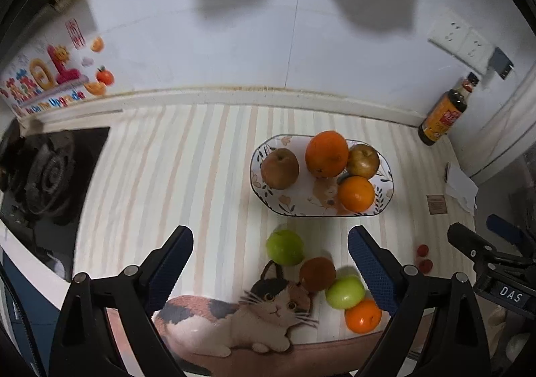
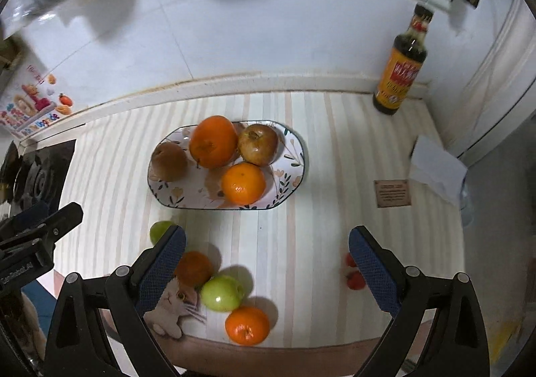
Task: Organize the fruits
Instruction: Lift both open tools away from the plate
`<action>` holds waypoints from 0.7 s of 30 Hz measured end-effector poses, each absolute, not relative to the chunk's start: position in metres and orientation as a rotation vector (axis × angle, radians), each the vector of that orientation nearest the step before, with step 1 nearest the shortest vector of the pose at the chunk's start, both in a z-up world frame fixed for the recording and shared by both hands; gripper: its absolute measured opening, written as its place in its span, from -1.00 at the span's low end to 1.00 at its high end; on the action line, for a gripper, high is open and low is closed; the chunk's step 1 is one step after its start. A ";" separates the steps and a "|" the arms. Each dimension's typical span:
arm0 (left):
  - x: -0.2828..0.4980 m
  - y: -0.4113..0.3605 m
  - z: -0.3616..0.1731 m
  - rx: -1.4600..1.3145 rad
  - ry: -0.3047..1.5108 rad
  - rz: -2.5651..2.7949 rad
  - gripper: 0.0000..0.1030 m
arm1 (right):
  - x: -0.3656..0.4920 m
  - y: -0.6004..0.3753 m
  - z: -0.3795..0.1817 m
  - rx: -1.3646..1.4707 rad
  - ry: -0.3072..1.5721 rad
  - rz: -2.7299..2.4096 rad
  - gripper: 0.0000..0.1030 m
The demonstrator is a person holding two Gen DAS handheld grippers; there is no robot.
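A floral oval plate (image 1: pixel 268 203) (image 2: pixel 294 176) holds two oranges (image 1: pixel 326 153) (image 1: pixel 355 193) and two brownish apples (image 1: pixel 279 168) (image 1: pixel 362 160). On the striped mat in front lie two green apples (image 1: pixel 285 247) (image 1: pixel 345 292), a brown fruit (image 1: pixel 317 273) and a small orange (image 1: pixel 363 315) (image 2: pixel 247 325). My left gripper (image 1: pixel 270 268) is open and empty, hovering over the loose fruits. My right gripper (image 2: pixel 267 268) is open and empty, above the mat right of the loose fruits. Two small red fruits (image 2: pixel 354 278) lie by its right finger.
A sauce bottle (image 2: pixel 400 69) stands at the back right by the wall. A gas hob (image 1: pixel 47 176) is on the left. Folded white paper (image 2: pixel 437 169) and a small brown card (image 2: pixel 392 193) lie on the right. The counter's front edge is close below.
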State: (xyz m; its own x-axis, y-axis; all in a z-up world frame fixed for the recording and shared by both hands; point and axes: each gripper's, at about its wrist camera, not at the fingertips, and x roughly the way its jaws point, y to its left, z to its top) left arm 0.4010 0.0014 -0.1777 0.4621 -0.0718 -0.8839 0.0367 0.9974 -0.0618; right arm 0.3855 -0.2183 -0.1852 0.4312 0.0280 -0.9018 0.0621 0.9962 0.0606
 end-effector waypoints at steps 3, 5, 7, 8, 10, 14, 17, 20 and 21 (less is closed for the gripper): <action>0.381 0.001 -0.159 -0.015 1.028 -0.056 0.84 | 0.363 -0.213 -0.165 0.063 1.071 -0.031 0.94; 0.369 0.001 -0.149 -0.007 0.999 -0.063 0.84 | 0.349 -0.211 -0.154 0.072 1.055 -0.020 0.94; 0.359 0.000 -0.139 0.002 0.971 -0.070 0.84 | 0.336 -0.209 -0.144 0.082 1.036 -0.010 0.94; 0.354 -0.001 -0.135 0.005 0.960 -0.073 0.84 | 0.329 -0.208 -0.138 0.079 1.025 -0.008 0.94; 0.345 0.000 -0.127 0.007 0.943 -0.078 0.84 | 0.318 -0.205 -0.128 0.070 1.002 -0.004 0.94; 0.328 0.001 -0.115 0.020 0.897 -0.061 0.84 | 0.299 -0.200 -0.109 0.063 0.963 0.011 0.94; 0.319 0.004 -0.109 0.015 0.880 -0.059 0.84 | 0.290 -0.199 -0.100 0.069 0.944 0.017 0.94; 0.313 0.007 -0.107 -0.008 0.877 -0.061 0.84 | 0.283 -0.199 -0.093 0.088 0.928 0.028 0.94; 0.312 0.008 -0.106 -0.010 0.870 -0.058 0.84 | 0.282 -0.199 -0.091 0.090 0.924 0.030 0.94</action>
State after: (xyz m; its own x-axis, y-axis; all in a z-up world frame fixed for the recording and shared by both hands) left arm 0.3119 0.0078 -0.1064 0.6431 -0.0549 -0.7638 0.0464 0.9984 -0.0327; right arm 0.2821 -0.1989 -0.0909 0.6029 0.0647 -0.7952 0.0126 0.9958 0.0906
